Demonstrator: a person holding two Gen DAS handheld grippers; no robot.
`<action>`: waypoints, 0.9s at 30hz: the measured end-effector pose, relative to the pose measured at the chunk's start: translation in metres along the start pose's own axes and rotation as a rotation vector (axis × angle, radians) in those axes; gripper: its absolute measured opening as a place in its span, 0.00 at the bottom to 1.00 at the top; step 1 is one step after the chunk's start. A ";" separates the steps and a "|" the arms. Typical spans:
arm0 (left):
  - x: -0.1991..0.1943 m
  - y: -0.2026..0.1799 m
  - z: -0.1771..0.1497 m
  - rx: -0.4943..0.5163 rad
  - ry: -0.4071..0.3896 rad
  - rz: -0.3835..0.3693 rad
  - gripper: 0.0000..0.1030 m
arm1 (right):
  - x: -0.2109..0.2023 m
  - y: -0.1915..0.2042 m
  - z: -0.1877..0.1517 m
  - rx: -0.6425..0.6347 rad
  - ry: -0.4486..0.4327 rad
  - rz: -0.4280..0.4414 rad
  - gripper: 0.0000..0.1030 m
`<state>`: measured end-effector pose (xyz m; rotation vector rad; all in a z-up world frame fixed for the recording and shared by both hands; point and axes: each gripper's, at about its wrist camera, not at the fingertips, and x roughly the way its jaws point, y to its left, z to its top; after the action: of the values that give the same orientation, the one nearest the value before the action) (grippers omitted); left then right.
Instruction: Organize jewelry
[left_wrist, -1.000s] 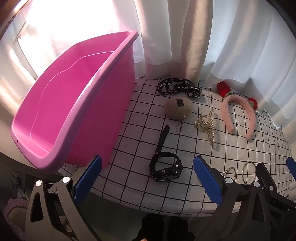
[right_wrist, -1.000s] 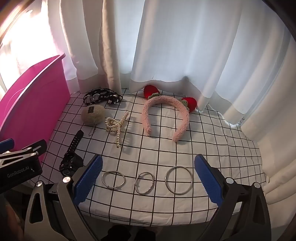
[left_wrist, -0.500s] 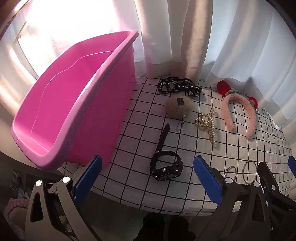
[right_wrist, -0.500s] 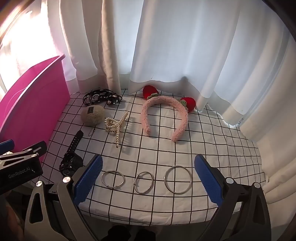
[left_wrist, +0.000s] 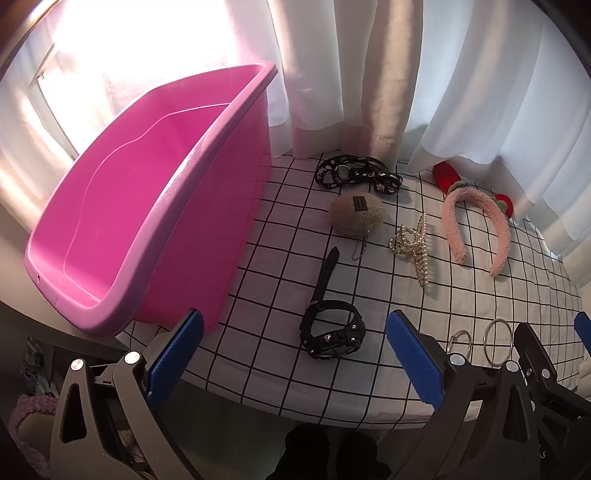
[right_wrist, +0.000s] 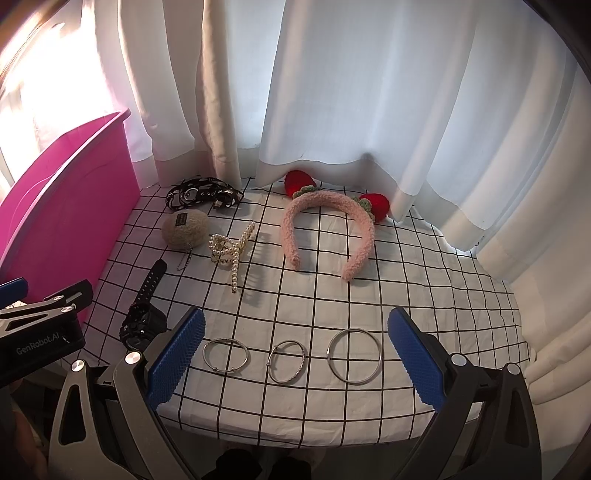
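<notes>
A pink bin (left_wrist: 122, 206) stands at the table's left, also in the right wrist view (right_wrist: 70, 206). On the checked cloth lie a black watch (left_wrist: 330, 325), a beige fuzzy ball (left_wrist: 356, 216), a pearl hair claw (left_wrist: 412, 243), a pink headband with red strawberries (right_wrist: 327, 230), a black patterned strap (left_wrist: 354, 175) and three silver bangles (right_wrist: 226, 355) (right_wrist: 287, 361) (right_wrist: 355, 355). My left gripper (left_wrist: 293, 363) is open and empty just short of the watch. My right gripper (right_wrist: 295, 363) is open and empty, its fingers either side of the bangles, above the front edge.
White curtains (right_wrist: 332, 92) hang close behind the table. The table's front edge (right_wrist: 295, 435) runs right below both grippers. The left gripper's body (right_wrist: 40, 332) shows at the left of the right wrist view.
Both grippers have drifted very slightly; the scene sits a touch lower in the left view. Nothing was taken hold of or moved.
</notes>
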<state>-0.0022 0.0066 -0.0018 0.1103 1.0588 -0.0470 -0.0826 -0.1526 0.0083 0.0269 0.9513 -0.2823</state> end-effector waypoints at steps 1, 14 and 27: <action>0.000 0.000 0.000 0.000 0.000 0.000 0.95 | 0.000 0.001 -0.001 0.000 0.000 -0.001 0.92; -0.005 0.001 0.002 0.002 -0.007 0.001 0.95 | -0.004 0.001 0.000 0.002 -0.003 -0.007 0.92; -0.003 -0.001 0.002 -0.002 -0.009 0.004 0.95 | -0.003 0.000 0.000 0.005 -0.004 -0.003 0.92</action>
<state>-0.0018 0.0055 0.0022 0.1106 1.0500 -0.0430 -0.0841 -0.1515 0.0104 0.0292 0.9466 -0.2868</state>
